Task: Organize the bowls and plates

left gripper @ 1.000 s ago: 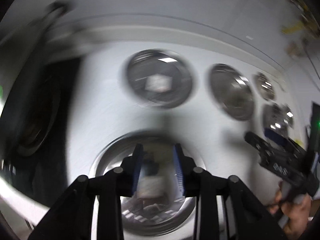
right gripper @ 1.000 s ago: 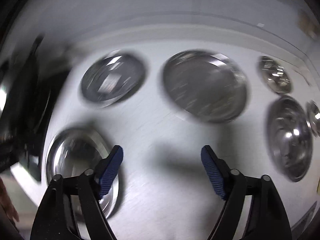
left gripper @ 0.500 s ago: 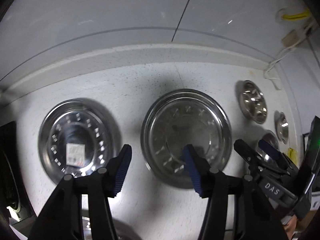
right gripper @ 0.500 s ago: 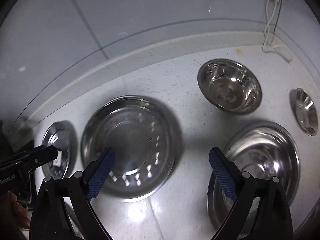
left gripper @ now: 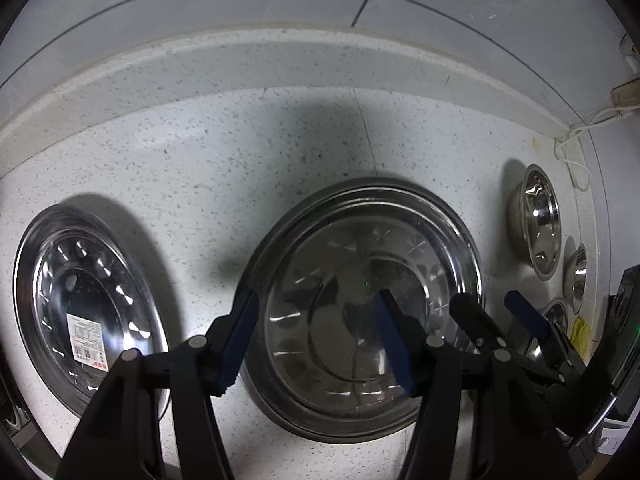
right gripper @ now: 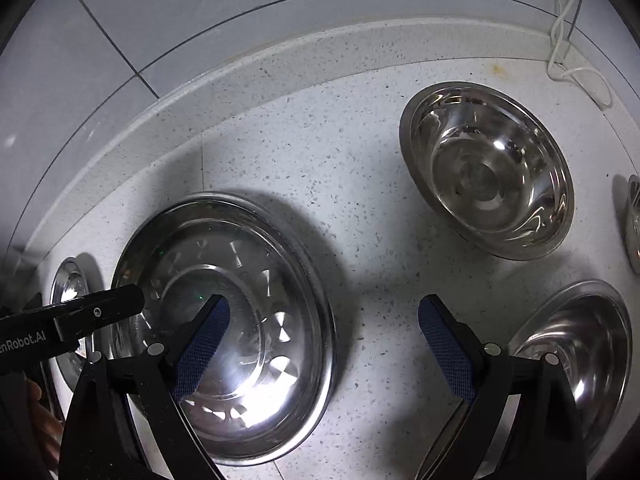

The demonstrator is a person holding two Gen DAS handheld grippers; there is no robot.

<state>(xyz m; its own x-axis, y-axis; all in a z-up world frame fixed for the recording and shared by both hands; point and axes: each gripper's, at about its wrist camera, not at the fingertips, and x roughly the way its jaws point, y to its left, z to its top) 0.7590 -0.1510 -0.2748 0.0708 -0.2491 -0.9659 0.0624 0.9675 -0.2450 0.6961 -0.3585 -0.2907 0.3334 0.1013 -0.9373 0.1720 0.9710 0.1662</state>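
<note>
I've brought both grippers in closer w/ jaws apart, left gripper (left gripper: 316,340) straddling the near rim of the big steel plate (left gripper: 368,304) on the countertop (right gripper: 360,184), right gripper (right gripper: 320,344) beside it, so pickup's next.

White lettering "nRobot.AI", cut off at the picture's edge, runs along the left gripper (right gripper: 72,316) in the right wrist view. A white printed sticker (left gripper: 86,343) sits inside the plate (left gripper: 60,280) nearest the countertop's (left gripper: 200,160) left end; its print is too small to read.
</note>
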